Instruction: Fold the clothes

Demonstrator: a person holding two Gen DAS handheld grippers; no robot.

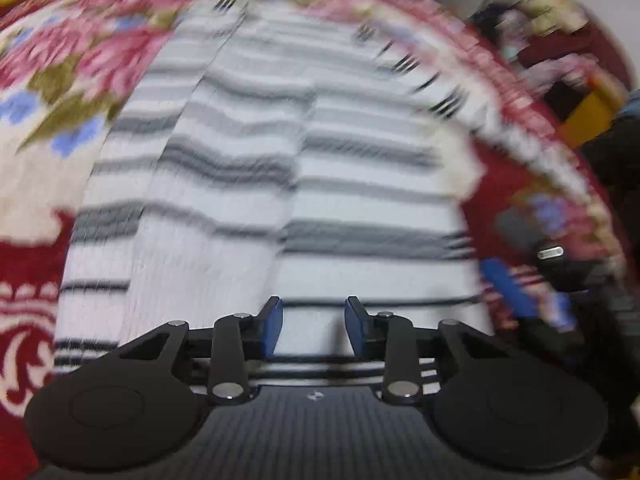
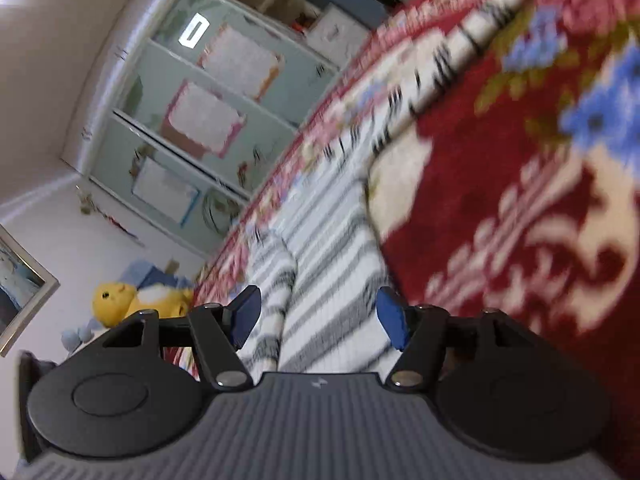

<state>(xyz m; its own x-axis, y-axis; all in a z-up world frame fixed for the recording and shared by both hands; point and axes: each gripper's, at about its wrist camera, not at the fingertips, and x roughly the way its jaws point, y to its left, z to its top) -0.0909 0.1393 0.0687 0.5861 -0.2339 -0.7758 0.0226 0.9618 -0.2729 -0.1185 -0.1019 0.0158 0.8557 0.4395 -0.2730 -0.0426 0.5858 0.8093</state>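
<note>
**Inspector:** Where is the garment?

**Assistant:** The white knitted garment with grey and black stripes (image 1: 256, 184) lies spread on the red floral plush blanket (image 1: 28, 272), folded lengthwise, one layer lapping another. The frames are blurred.

**Inspector:** Left gripper (image 1: 314, 326)?

**Assistant:** Over the garment's near edge, pointing down at it. Blue pads (image 1: 272, 330) parted, nothing between them; contact with the cloth cannot be judged.

**Inspector:** Right gripper (image 2: 318, 316)?

**Assistant:** Low along the garment (image 2: 332, 280), jaws spread wide, empty. Beyond the garment, a yellow plush toy (image 2: 132, 300) and a pale green cabinet with glazed doors (image 2: 208, 120).
</note>
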